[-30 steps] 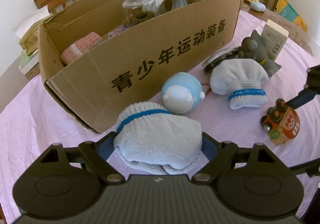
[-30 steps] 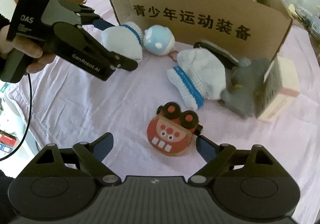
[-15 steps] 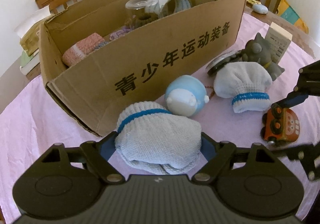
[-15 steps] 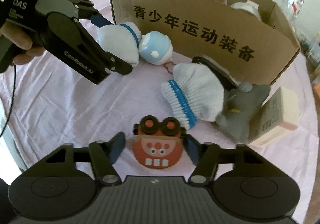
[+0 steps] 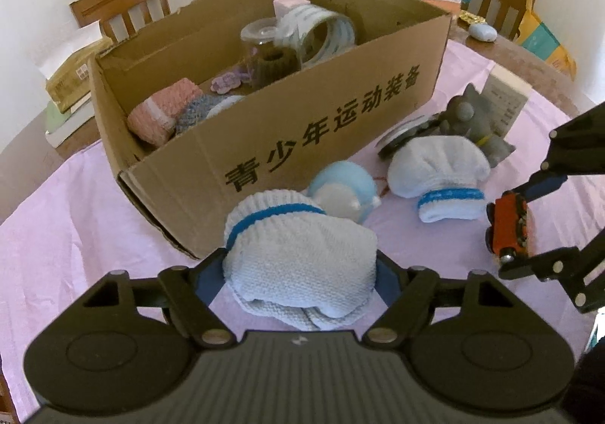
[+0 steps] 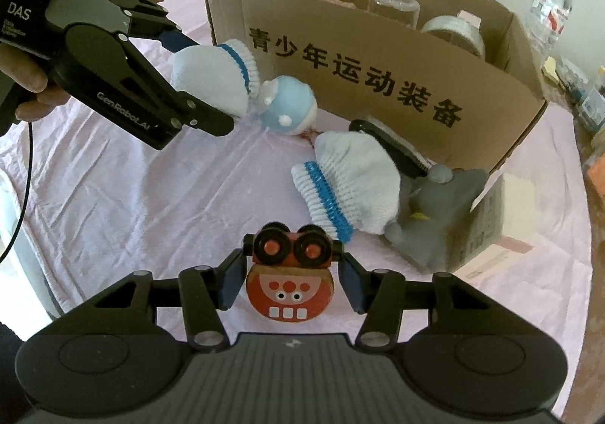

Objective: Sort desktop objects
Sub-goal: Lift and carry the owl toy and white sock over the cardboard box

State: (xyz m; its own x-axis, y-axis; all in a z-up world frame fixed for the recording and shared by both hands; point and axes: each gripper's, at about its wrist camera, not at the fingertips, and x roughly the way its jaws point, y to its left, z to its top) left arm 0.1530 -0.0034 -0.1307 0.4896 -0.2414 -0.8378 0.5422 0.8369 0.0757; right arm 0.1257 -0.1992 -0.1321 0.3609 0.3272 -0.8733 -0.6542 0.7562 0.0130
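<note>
A white knit glove [image 5: 298, 246] with a blue band sits between the blue pads of my left gripper [image 5: 298, 272]. Its jaws are closing and the pads press on the glove's sides. In the right wrist view the left gripper [image 6: 211, 83] holds that glove [image 6: 206, 72] in front of the cardboard box [image 6: 378, 76]. My right gripper [image 6: 290, 272] is closing on a red toy car [image 6: 289, 288] with a face, pads against both its sides. In the left wrist view the toy [image 5: 508, 227] stands on end between the right fingers.
The open cardboard box [image 5: 340, 129] holds a jar, tape rolls and knitted items. On the pink cloth lie a second glove [image 6: 351, 174], a blue round toy [image 6: 289, 110], a grey cat figure [image 6: 435, 212] and a small carton [image 6: 491, 219]. Chairs and bottles stand behind.
The right jaws went from wide apart around the red toy to clamped on its sides, and the toy now stands on end. The left jaws narrowed slightly on the glove.
</note>
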